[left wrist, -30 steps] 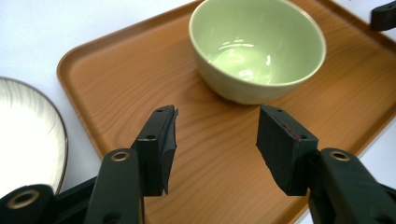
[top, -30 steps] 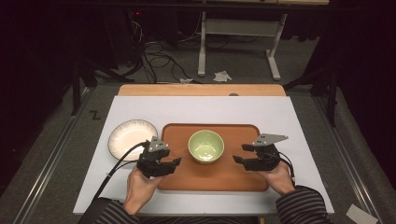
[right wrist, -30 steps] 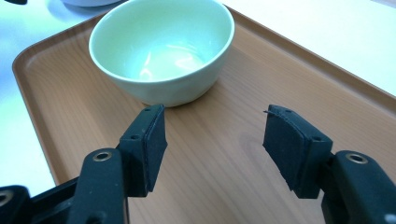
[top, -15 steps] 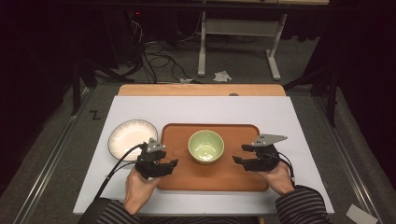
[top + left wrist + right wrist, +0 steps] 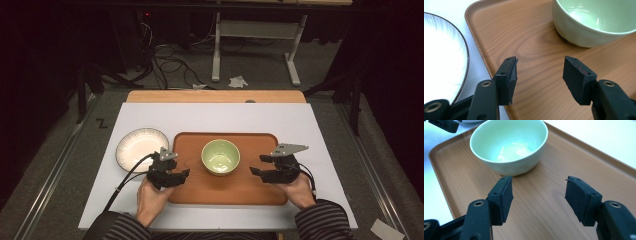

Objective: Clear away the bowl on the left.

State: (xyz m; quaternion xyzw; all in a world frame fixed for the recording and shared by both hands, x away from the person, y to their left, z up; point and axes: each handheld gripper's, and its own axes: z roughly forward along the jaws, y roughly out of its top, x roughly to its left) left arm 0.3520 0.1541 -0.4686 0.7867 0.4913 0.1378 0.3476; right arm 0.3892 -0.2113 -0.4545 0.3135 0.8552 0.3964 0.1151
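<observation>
I find almost nothing to read here. From the high view, the only sign I make out is a black Z-shaped mark (image 5: pixel 102 122) on the grey floor, at about ten o'clock from the white table top (image 5: pixel 215 117) and just off its far left corner. I see no print, brand or number on anything standing on the table, and the two gripper views give me no lettering either.
</observation>
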